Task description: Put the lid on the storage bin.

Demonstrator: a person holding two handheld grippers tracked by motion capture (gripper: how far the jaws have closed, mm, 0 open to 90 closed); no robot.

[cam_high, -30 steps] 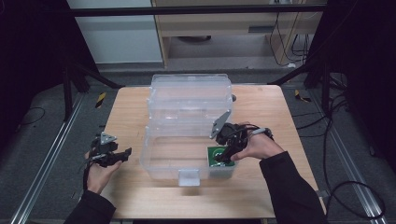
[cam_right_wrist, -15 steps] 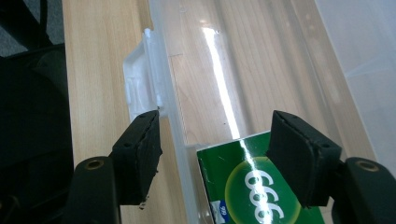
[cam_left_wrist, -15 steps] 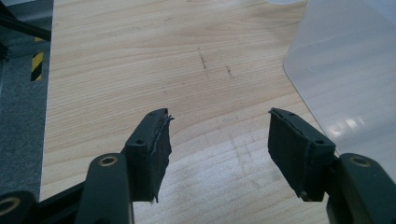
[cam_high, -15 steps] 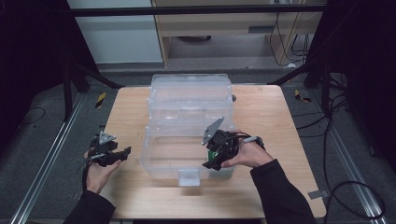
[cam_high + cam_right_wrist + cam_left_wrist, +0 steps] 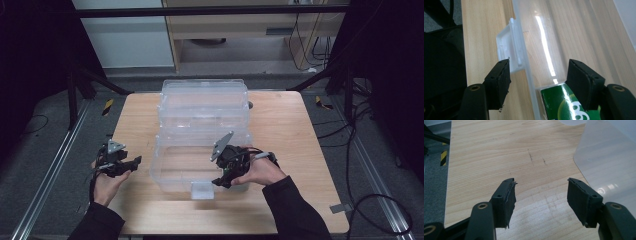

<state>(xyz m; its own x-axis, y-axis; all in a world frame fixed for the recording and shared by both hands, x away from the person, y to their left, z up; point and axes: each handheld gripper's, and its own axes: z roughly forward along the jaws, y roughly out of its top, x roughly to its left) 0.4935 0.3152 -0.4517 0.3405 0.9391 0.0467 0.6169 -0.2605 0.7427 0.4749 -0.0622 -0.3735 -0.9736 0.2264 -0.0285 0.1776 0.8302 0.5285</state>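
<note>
A clear plastic bin [image 5: 172, 165] stands mid-table with its lid [image 5: 202, 100] swung open behind it. My right gripper [image 5: 220, 181] hangs over the bin's front right part, open. In the right gripper view its jaws [image 5: 539, 62] straddle the bin's front wall [image 5: 527, 67]. The white latch [image 5: 507, 50] sits just outside, by the left jaw. A green box [image 5: 559, 102] lies inside the bin below the right jaw, and the pads do not press on it. My left gripper [image 5: 136, 161] rests open at the table's left, nothing between its jaws [image 5: 540, 180].
The wooden table [image 5: 285, 125] has bare room on both sides of the bin. Its front edge runs close under both forearms. Black frame rails and cables lie on the floor around the table.
My right gripper moved left along the bin's front and sank a little. The green box seen under it a second ago is now covered by the hand. The left gripper kept still.
</note>
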